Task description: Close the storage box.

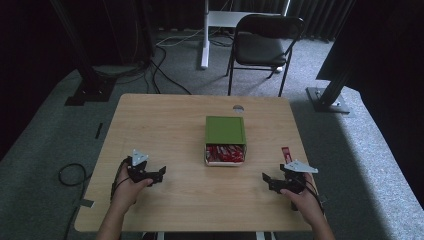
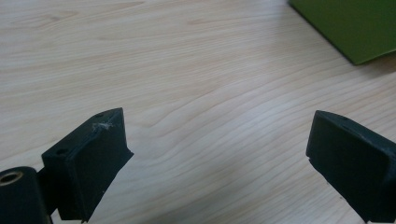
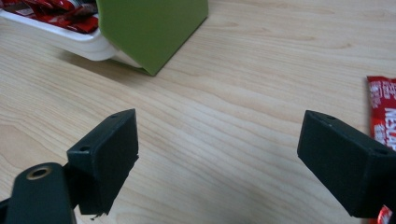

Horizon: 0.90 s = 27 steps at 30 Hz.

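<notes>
Starting at the lower left of the high view: the left gripper (image 1: 161, 174) sits low over the wooden table (image 1: 165, 120), held in the person's left hand (image 1: 129, 190), tips pointing toward the middle of the frame. In the left gripper view its jaws stand wide apart with nothing but bare wood grain between them, so it is released and empty, most likely waiting its turn.

Moving to the centre: the green box (image 1: 225, 129) sits square on the table, its white tray (image 1: 224, 163) pulled out toward the person and packed with red sachets (image 1: 225, 153). Drawn out like that, the tray looks ready to take or give up a sachet. In the right gripper view it all sits in the upper left corner.

Now the lower right: the right gripper (image 1: 266, 178), in the right hand (image 1: 305, 200), hovers low, jaws spread and holding nothing. Just beyond it lies the loose red sachet (image 1: 286, 153), flat on the wood and well apart from the tray. In the right gripper view the sachet (image 3: 384, 109) runs along the right edge, partly behind the right-hand jaw. My read: that sachet is this gripper's target, and the spread jaws suit closing on it.
</notes>
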Each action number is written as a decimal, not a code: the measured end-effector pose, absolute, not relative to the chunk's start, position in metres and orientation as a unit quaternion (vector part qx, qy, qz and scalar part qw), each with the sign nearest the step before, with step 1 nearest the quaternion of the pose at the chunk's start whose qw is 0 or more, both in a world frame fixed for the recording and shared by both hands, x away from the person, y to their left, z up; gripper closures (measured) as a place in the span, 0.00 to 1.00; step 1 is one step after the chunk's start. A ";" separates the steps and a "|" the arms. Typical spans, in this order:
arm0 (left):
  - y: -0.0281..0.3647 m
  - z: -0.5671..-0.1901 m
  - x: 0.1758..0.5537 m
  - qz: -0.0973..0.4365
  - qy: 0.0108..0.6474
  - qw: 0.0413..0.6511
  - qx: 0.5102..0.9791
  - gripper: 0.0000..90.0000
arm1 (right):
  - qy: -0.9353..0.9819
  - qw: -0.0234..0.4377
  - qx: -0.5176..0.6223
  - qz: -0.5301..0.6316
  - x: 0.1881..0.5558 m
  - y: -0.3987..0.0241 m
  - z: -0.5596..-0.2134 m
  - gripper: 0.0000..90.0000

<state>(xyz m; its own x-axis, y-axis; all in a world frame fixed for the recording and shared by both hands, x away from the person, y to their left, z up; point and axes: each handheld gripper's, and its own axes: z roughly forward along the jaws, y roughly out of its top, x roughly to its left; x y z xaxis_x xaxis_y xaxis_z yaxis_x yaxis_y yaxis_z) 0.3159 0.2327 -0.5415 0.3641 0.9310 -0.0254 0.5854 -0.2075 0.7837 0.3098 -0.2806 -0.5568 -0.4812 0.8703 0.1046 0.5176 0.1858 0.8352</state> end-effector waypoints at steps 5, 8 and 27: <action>0.244 -0.544 0.310 0.237 0.525 0.357 0.736 0.07 | 0.740 0.202 0.474 0.431 0.306 -0.285 -0.562 0.13; 0.249 -0.546 0.306 0.237 0.536 0.349 0.731 0.07 | 0.741 0.201 0.478 0.426 0.304 -0.288 -0.565 0.13; 0.280 -0.562 0.292 0.251 0.600 0.300 0.698 0.07 | 0.744 0.208 0.499 0.392 0.297 -0.293 -0.579 0.13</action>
<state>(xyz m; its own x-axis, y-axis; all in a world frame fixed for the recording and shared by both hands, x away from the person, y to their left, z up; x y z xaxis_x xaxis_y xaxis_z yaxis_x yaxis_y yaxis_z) 0.2916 0.2801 -0.5618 0.1539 0.9880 -0.0107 0.6872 -0.0992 0.7197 0.2965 -0.2930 -0.5785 -0.4156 0.9058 0.0821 0.5803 0.1946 0.7908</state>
